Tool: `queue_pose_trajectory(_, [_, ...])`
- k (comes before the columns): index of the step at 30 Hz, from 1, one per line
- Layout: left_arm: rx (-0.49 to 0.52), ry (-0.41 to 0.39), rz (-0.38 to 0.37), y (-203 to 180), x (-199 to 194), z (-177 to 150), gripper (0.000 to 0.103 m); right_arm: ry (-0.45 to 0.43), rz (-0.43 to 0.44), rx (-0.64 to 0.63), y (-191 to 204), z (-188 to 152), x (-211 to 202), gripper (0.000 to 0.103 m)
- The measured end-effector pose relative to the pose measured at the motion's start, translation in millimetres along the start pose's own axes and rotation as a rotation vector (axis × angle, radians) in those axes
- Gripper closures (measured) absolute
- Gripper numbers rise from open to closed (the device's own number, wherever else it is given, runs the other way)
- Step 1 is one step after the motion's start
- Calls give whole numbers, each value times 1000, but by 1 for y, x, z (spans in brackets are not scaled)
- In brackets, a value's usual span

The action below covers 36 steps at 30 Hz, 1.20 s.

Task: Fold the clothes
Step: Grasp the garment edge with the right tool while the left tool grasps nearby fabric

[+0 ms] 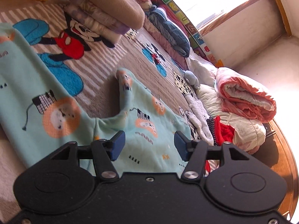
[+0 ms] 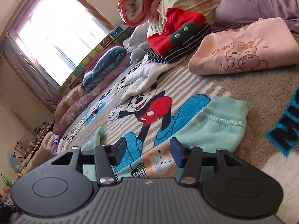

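a bed covered by a fleece mickey mouse blanket (image 2: 243, 93) fills both views, with a bright window (image 2: 56, 28) behind it. around the edge of the blanket sit rolled quilts and folded bedding (image 1: 104, 15), including a pink-orange rolled quilt (image 1: 246, 97).

spread on the blanket near the cameras lies a pair of mint-green children's trousers (image 1: 56, 102) printed with orange lions. they are unfolded: in the left wrist view the two legs splay apart in a v, one running up to the left, the other ending in a bunched cuff toward the middle. in the right wrist view one leg's stitched cuff (image 2: 224, 119) lies flat on the blanket, just beyond the fingers.

farther off, finished work shows: a pink sweatshirt with a rabbit drawing (image 2: 243, 50) lies neatly folded, and beside it a red and green garment (image 2: 177, 31) rests folded on top of a striped dark one (image 2: 168, 56). a white garment (image 2: 142, 80) lies loose and crumpled nearby, apparently still to be done.

the left gripper (image 1: 147, 145) hovers over the trousers' waist end with its blue pads spread apart, holding nothing. the right gripper (image 2: 147, 152) hovers over a trouser leg, its pads likewise spread and empty.

judging by this, the task is partway along: several items are folded, the trousers are laid out but not yet folded, and at least one more piece waits.
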State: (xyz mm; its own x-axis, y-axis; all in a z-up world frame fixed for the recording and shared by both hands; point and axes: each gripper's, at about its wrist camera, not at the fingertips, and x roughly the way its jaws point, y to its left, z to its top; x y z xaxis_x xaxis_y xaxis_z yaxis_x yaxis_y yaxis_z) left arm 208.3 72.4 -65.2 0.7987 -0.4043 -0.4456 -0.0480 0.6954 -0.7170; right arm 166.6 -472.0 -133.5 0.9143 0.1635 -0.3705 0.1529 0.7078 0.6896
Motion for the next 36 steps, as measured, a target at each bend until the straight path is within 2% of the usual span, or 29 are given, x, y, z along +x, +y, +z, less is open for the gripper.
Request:
queue_pose_trajectory(5, [52,-38,52,2,22,51,44,36,87,-36,28,3,34,50])
queue_pose_trajectory(8, [77,-11,90,5,44,76,44,69,140,-45,47,6,57,47])
queue_pose_trajectory(12, [41,58,113,20,80,98,44,111,195,-33,76,18,103,43])
queue_pose_trajectory(17, [-57,156,82,40,121,111,44,193,225,-63,106,25,161,39])
queue_pose_trajectory(20, [-123,184,74,53,136,114,44,252,216,-64,113,25,193,37])
queue_pose_trajectory(22, [-126,193,61,55,142,114,44,289,225,-27,109,24,211,33])
queue_pose_trajectory(28, [-114,212,5,55,156,113,45,387,244,46,104,17,244,33])
queue_pose_trajectory(30, [-110,218,-14,54,161,113,46,410,262,51,106,13,248,36])
queue_pose_trajectory(31, [-108,221,-23,54,163,112,49,422,270,51,107,11,250,48])
queue_pose_trajectory(32, [-107,224,-32,54,166,112,59,421,272,52,107,10,251,56])
queue_pose_trajectory(33, [-105,227,-42,54,168,112,73,417,291,54,107,10,250,58])
queue_pose_trajectory(35, [-101,233,-60,54,173,112,84,408,331,58,107,10,249,83])
queue_pose_trajectory(36, [-94,227,-81,54,173,112,88,403,348,53,108,11,246,87])
